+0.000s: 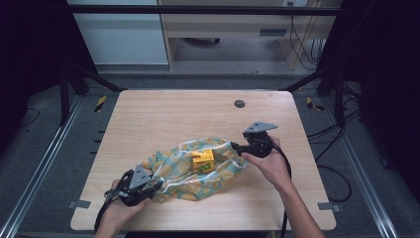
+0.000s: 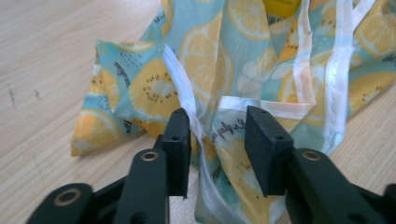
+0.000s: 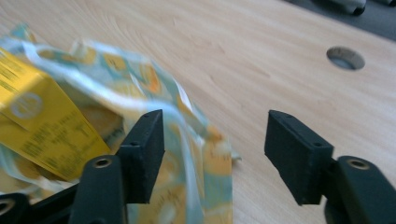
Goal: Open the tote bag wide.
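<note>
Pale wooden table point(image 1: 148, 114), rounded corners, lightly scratched grain.

Near the far edge, a small round grey hole point(image 1: 239, 103), also seen in the right gripper view point(image 3: 345, 58). Spread flat across the near half, a crumpled fruit-print cloth point(image 1: 198, 173) in teal, yellow and orange, edged with white tape, running from the near left toward the right middle; same cloth in the left gripper view point(image 2: 196, 70) and the right gripper view point(image 3: 196, 154). On the cloth, roughly at its centre, a yellow box point(image 1: 203, 160), not touching the wood itself.
</note>
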Demonstrator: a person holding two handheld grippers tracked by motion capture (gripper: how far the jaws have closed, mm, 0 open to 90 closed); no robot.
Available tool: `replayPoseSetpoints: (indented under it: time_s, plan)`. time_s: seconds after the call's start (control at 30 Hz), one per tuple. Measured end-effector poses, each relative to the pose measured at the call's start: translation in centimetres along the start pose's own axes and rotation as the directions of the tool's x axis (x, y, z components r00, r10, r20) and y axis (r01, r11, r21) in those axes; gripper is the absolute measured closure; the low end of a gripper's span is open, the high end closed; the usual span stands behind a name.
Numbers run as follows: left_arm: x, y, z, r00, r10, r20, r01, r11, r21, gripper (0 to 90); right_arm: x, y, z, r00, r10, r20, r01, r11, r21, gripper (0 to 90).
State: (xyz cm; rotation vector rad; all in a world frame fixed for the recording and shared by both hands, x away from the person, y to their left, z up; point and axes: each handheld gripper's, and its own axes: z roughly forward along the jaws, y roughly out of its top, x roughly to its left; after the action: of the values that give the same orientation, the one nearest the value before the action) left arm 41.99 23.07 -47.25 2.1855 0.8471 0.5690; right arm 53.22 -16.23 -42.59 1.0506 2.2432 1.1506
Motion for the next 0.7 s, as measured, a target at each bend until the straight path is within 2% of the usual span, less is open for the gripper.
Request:
replayPoseSetpoints:
  time_s: [0.17, 0.2, 0.23, 0.27, 0.3, 0.4, 0.53, 0.63, 0.7]
  plan:
    - [0.1, 0.2, -0.6, 0.9995, -0.033, -0.001, 0.033, 0.9986, -0.042, 48.9, 1.0, 1.3, -1.4, 0.9997, -0.015, -0.02, 0.014, 1.0, -0.025, 31.7]
    - [0.2, 0.5, -1.1, 0.9993, -0.035, -0.008, 0.035, 0.9973, -0.065, 47.0, 1.4, 1.4, -1.9, 0.9993, -0.024, -0.028, 0.023, 0.999, -0.031, 30.9]
    - [0.2, 0.5, -1.1, 0.9993, -0.035, -0.008, 0.035, 0.9973, -0.065, 45.4, 1.4, 1.4, -1.9, 0.9993, -0.024, -0.028, 0.023, 0.999, -0.031, 30.9]
    - [0.2, 1.0, -1.7, 0.9993, -0.037, -0.005, 0.036, 0.9948, -0.095, 45.4, 1.7, 1.5, -2.2, 0.9988, -0.033, -0.036, 0.031, 0.999, -0.032, 30.3]
    - [0.2, 1.2, -1.9, 0.9994, -0.035, -0.001, 0.035, 0.994, -0.104, 42.6, 2.5, 1.4, -2.9, 0.9975, -0.051, -0.049, 0.049, 0.998, -0.036, 29.2]
    - [0.3, 2.2, -2.6, 0.9994, -0.033, 0.012, 0.034, 0.9903, -0.135, 37.3, 3.6, 0.7, -3.8, 0.995, -0.07, -0.07, 0.068, 0.997, -0.035, 28.3]
    - [1.0, 3.7, -2.2, 0.9999, -0.011, 0.002, 0.011, 0.9924, -0.122, 35.5, 5.2, -0.8, -4.7, 0.99, -0.098, -0.102, 0.095, 0.995, -0.026, 25.4]
    - [1.8, 4.9, -1.2, 0.9997, -0.017, 0.02, 0.019, 0.9937, -0.111, 34.6, 6.1, -1.9, -5.1, 0.987, -0.107, -0.12, 0.106, 0.994, -0.011, 22.9]
    - [2.2, 5.7, -0.4, 0.9998, -0.005, 0.022, 0.007, 0.9957, -0.092, 34.4, 6.6, -2.7, -4.9, 0.9843, -0.124, -0.126, 0.127, 0.992, 0.018, 20.3]
